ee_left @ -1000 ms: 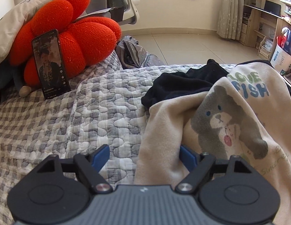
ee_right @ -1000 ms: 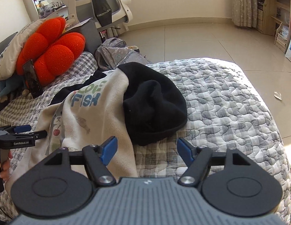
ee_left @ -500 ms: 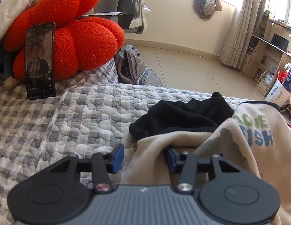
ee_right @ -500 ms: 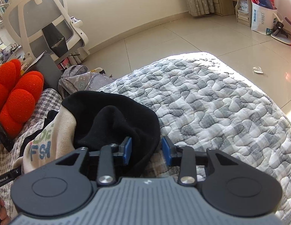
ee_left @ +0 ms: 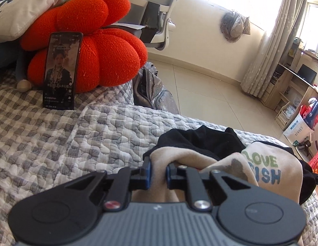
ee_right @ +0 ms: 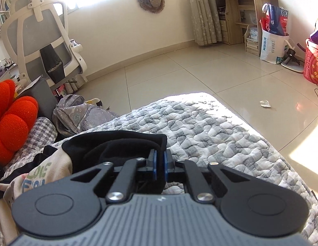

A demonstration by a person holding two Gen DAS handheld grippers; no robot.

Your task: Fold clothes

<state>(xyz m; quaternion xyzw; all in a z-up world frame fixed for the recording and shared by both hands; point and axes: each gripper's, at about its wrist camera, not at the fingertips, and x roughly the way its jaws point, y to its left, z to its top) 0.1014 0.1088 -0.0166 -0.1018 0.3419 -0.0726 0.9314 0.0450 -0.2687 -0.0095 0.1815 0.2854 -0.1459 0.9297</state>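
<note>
I have both tools clamped: left tool [ee_left: 158, 171] on the cream sweatshirt [ee_left: 261, 168], right tool [ee_right: 160, 165] on its black part [ee_right: 118, 143], on the bed [ee_right: 210, 127] at 12 o'clock. Next, I'd lift and spread it.

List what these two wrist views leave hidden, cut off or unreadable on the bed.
- Cream garment, left wrist view: its lower part is hidden behind the left tongs; the printed bear is mostly folded out of sight.
- Black garment, right wrist view: the right tongs cover its near edge.
- Phone, left wrist view: screen text too small to read.
</note>
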